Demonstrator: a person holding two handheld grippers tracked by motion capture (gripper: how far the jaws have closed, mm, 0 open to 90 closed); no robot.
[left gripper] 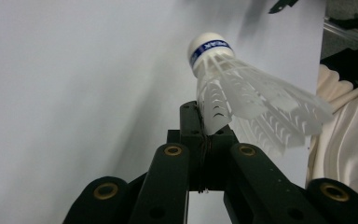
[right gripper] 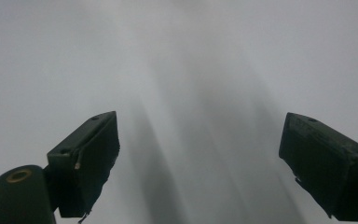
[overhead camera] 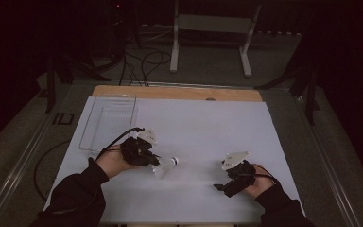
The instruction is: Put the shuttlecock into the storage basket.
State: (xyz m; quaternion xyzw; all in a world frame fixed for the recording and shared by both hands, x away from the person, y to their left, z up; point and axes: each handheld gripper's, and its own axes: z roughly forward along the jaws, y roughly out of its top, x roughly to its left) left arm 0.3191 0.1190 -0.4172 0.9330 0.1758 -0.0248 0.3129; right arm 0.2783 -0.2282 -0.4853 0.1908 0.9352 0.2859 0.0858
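A white feather shuttlecock (left gripper: 242, 88) with a blue band on its cork hangs above the white table sheet (overhead camera: 203, 127). My left gripper (left gripper: 204, 122) is shut on one of its feathers, cork pointing away from the jaws. From above, the shuttlecock (overhead camera: 166, 166) sticks out to the right of my left gripper (overhead camera: 155, 161), left of the table's middle. My right gripper (right gripper: 200, 154) stands open over bare sheet with nothing between its fingers. In the high view my right gripper (overhead camera: 220, 187) sits low near the front right, pointing left.
A clear plastic tray (overhead camera: 108, 122) lies at the back left of the sheet. A wooden board edge (overhead camera: 179, 92) runs along the far side. Cables and a white stand (overhead camera: 212, 28) are on the floor beyond the table.
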